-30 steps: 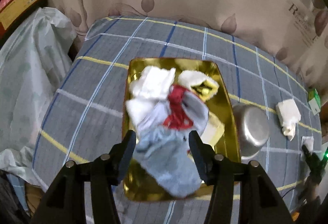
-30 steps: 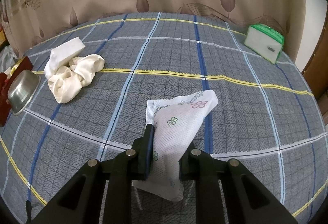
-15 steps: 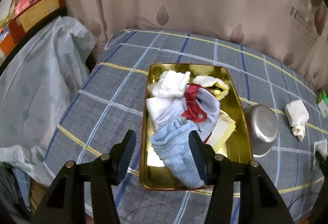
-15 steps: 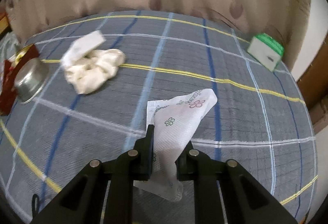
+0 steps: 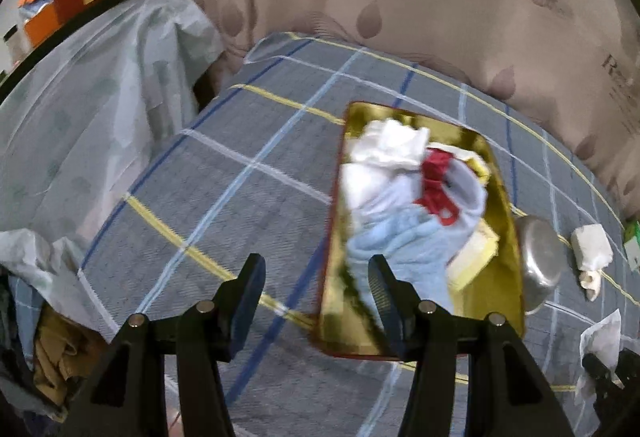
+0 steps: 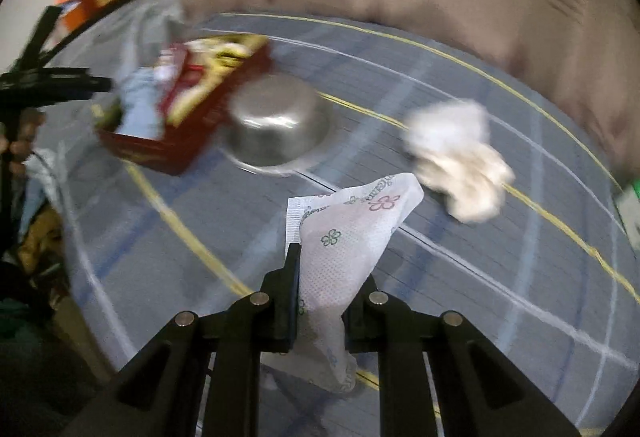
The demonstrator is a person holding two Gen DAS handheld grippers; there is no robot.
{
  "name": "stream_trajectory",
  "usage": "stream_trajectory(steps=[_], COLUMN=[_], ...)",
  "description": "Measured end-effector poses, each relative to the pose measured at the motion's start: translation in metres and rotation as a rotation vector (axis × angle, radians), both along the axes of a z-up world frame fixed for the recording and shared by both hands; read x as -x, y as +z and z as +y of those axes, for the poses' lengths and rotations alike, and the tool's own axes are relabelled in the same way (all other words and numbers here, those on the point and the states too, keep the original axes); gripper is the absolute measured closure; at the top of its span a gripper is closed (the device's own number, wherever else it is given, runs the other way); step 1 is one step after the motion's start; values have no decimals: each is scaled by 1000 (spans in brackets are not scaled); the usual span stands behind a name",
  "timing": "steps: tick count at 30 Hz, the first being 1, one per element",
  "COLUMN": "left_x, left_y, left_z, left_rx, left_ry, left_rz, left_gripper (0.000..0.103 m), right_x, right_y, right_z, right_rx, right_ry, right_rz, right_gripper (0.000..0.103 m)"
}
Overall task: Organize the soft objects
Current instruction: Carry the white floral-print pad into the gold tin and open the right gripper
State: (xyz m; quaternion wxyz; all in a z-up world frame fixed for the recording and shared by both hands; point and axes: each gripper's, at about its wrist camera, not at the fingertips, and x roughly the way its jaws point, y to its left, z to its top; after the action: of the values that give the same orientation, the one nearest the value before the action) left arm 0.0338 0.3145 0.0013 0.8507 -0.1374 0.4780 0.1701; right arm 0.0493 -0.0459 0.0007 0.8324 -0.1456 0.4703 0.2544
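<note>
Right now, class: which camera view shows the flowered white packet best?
The right wrist view. There the flowered white packet fills the centre, sharp and clamped in the right gripper. The left wrist view catches the packet only small at its lower right edge, its print unreadable.

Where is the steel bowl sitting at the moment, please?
In the left wrist view the steel bowl sits upside down on the checked cloth, right of the gold tray.

White flower-print wipe packet (image 6: 344, 249) pinched upright, off the cloth, gold tray (image 5: 416, 333) w/ red sides holding heaped soft items, white cloths (image 5: 384, 149), red-trimmed grey sock (image 5: 460, 193), light-blue towel (image 5: 412, 253), cream scrunchie + white pad (image 6: 460, 157) loose on plaid cloth, well apart from tray
</note>
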Motion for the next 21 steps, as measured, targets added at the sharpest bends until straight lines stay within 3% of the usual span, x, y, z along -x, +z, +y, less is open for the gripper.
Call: stream_trajectory(steps=[5,11,21], left_x=[6,10,19], left_y=[1,3,-2], left_z=[18,27,59], left_rx=[23,27,70], left_ry=[62,86,175], left_rz=[-15,-12,-6], left_gripper=[48,48,48], right_x=[-2,-15,-30], right_y=[13,23,16], right_z=[63,119,185], right_rx=[-59,-122,-98], right_ry=[133,195,264], right_rz=[-8,-7,1], right_gripper=[89,89,89])
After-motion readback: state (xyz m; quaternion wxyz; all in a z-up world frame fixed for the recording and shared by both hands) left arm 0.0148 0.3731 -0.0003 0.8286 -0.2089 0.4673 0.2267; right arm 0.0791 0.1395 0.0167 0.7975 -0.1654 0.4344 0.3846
